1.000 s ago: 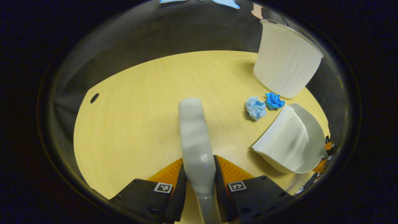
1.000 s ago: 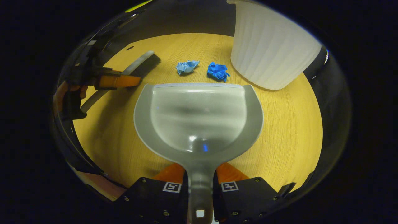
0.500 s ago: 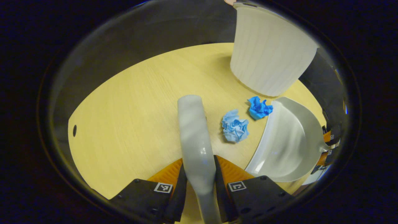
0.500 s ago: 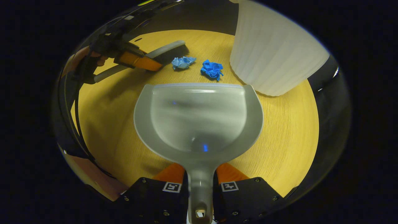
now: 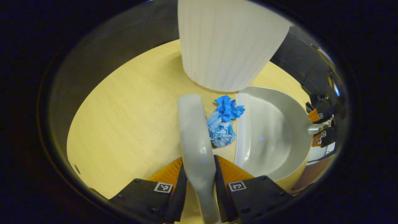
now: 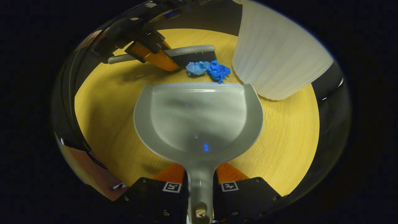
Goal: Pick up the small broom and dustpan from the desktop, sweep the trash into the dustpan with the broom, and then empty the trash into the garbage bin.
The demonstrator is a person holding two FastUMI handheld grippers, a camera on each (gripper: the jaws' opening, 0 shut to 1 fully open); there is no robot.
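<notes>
My left gripper (image 5: 199, 174) is shut on the grey broom (image 5: 194, 130), whose head lies on the wooden desk. In the right gripper view the broom (image 6: 189, 54) has its dark bristles against two crumpled paper balls, one light blue (image 6: 196, 67) and one dark blue (image 6: 219, 71), just beyond the dustpan's front lip. My right gripper (image 6: 200, 183) is shut on the handle of the grey dustpan (image 6: 199, 118), which rests flat on the desk. From the left gripper view the light blue ball (image 5: 221, 132) and dark blue ball (image 5: 228, 109) sit squeezed between broom and dustpan (image 5: 270, 130).
A white ribbed garbage bin (image 5: 227, 43) stands on the desk right behind the paper balls, also at the upper right of the right gripper view (image 6: 276, 59). The desk's edges (image 5: 93, 93) curve round on the left. A hand holds the left gripper (image 6: 152, 49).
The broom has swept toward the dustpan, pushing the light blue ball against the dark blue one at the pan's lip. The dustpan has stayed nearly still.
</notes>
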